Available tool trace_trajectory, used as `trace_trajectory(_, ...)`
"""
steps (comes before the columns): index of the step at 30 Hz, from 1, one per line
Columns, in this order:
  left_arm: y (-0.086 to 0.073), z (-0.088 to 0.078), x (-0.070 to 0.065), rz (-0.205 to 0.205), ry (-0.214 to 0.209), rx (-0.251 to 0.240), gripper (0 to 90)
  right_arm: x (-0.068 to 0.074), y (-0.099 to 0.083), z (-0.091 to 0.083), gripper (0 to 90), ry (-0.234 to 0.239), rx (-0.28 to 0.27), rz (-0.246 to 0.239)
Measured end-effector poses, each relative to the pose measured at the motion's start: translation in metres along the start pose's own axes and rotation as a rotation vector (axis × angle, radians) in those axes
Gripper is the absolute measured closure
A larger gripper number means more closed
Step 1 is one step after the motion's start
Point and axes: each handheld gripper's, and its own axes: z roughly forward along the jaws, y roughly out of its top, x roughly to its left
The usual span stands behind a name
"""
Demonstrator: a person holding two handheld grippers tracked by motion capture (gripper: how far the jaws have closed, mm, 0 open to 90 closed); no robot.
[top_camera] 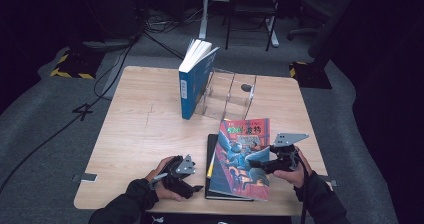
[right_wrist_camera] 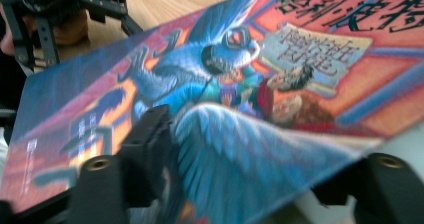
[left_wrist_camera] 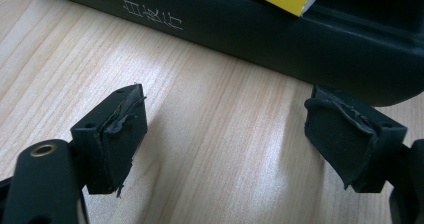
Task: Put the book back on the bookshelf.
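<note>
The right tongs [top_camera: 261, 163] reached in level from the right edge, the hand behind them wrapped round the body, one jaw above and one below the near edge of the colourful illustrated paperback [top_camera: 242, 156] — grasping it, as far as the right gripper view showed. That book (orange and blue cover, a winged creature on it) lay tilted atop a flat black hardcover book [left_wrist_camera: 280, 39] at the front of the light wooden tabletop [top_camera: 140, 134]. The left tongs [top_camera: 192, 186] rested low on the tabletop beside the black book, jaws released — nothing between them.
</note>
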Motion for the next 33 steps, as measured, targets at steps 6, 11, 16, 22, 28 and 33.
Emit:
trace_trajectory(6, 0.001, 0.0, 0.003, -0.03, 0.03, 0.007, 17.3, -0.005, 0.002, 0.005, 55.7, 0.04, -0.024, -0.002)
trace_trajectory(11, 0.002, 0.0, 0.01, -0.052, 0.057, 0.004, 19.5, -0.009, 0.003, 0.004, 64.9, 0.05, -0.047, -0.012)
trace_trajectory(16, 0.005, -0.001, 0.022, -0.051, 0.097, -0.004, 24.2, -0.008, 0.003, 0.006, 67.9, 0.046, -0.064, -0.025)
trace_trajectory(22, 0.016, 0.0, 0.043, -0.066, 0.13, -0.026, 24.8, -0.009, 0.005, 0.009, 69.6, 0.055, -0.065, -0.046)
trace_trajectory(28, 0.028, 0.005, 0.059, -0.074, 0.167, -0.04, 25.8, -0.006, 0.007, 0.011, 72.0, 0.041, -0.08, -0.067)
trace_trajectory(33, 0.038, 0.006, 0.072, -0.101, 0.178, -0.116, 29.5, -0.004, 0.007, 0.012, 73.6, 0.043, -0.104, -0.082)
